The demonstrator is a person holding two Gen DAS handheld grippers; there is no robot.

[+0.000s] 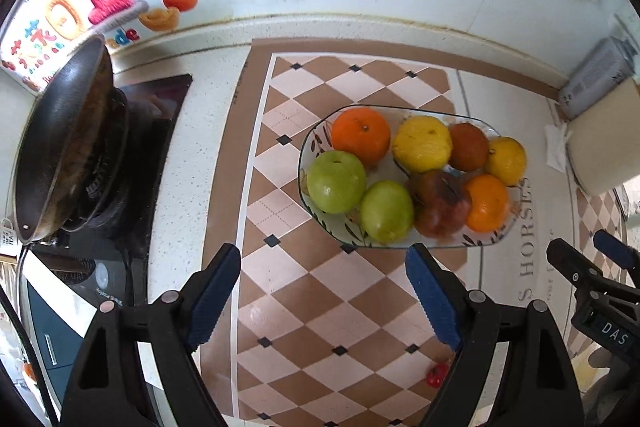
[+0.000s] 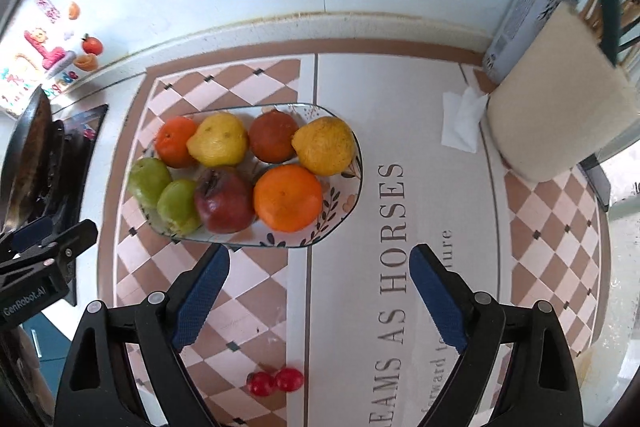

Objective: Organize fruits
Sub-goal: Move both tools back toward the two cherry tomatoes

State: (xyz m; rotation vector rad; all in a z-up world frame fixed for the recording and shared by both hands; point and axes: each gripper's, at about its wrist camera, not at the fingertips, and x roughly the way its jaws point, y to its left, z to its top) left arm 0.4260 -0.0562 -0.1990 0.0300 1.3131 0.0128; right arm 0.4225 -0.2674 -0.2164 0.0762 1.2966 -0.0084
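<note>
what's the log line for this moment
left gripper open | right gripper open | plate full of fruit | cherries off plate

Fruit plate (image 2: 344,211), two cherries (image 2: 275,381), gaping right tool (image 2: 320,267)

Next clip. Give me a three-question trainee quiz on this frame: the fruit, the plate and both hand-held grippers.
1. True or false: the left hand-held gripper is shut on a fruit.
2. How many green pears are on the plate?
3. Where are the two small red fruits? A) on the plate B) on the mat, off the plate C) in the wok

Key
1. False. Both it and the right hand-held gripper are open and hold nothing.
2. Two.
3. B, on the mat, nearer the cameras than the plate.
</note>
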